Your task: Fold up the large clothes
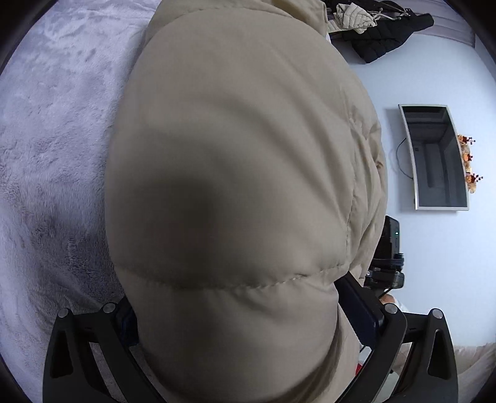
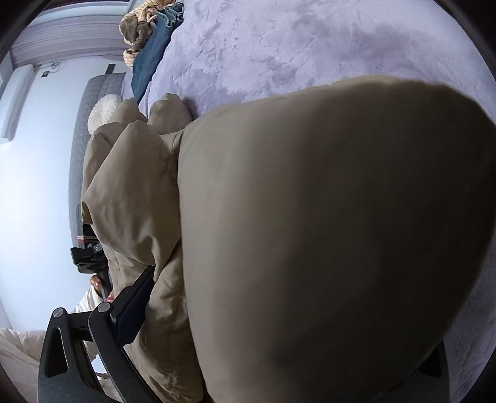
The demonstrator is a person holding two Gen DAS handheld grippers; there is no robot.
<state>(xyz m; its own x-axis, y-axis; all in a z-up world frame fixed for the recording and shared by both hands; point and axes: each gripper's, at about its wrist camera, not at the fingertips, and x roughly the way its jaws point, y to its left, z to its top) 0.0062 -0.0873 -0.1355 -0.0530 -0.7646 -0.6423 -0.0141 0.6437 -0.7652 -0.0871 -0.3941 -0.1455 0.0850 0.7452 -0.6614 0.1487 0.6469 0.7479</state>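
A beige puffer jacket [image 1: 235, 173] fills most of the left wrist view and bulges between my left gripper's [image 1: 248, 310] two fingers, which close on its padded cloth. In the right wrist view the same jacket [image 2: 325, 232] fills the frame. My right gripper [image 2: 279, 310] is shut on the jacket; only its left finger [image 2: 133, 303] shows, the other is hidden under the cloth. The jacket hangs over a lilac fleece blanket [image 1: 55, 139] on the bed, also seen in the right wrist view [image 2: 279, 46]. The other gripper shows behind the jacket in each view [image 1: 387, 248] [image 2: 86, 251].
A black jacket and a cream quilted garment [image 1: 381, 28] lie at the far top. Blue jeans [image 2: 152, 52] and a brown plush toy [image 2: 136, 34] lie at the blanket's far edge. A mirror [image 1: 434, 155] hangs on the white wall. A grey quilted headboard [image 2: 80, 130] stands left.
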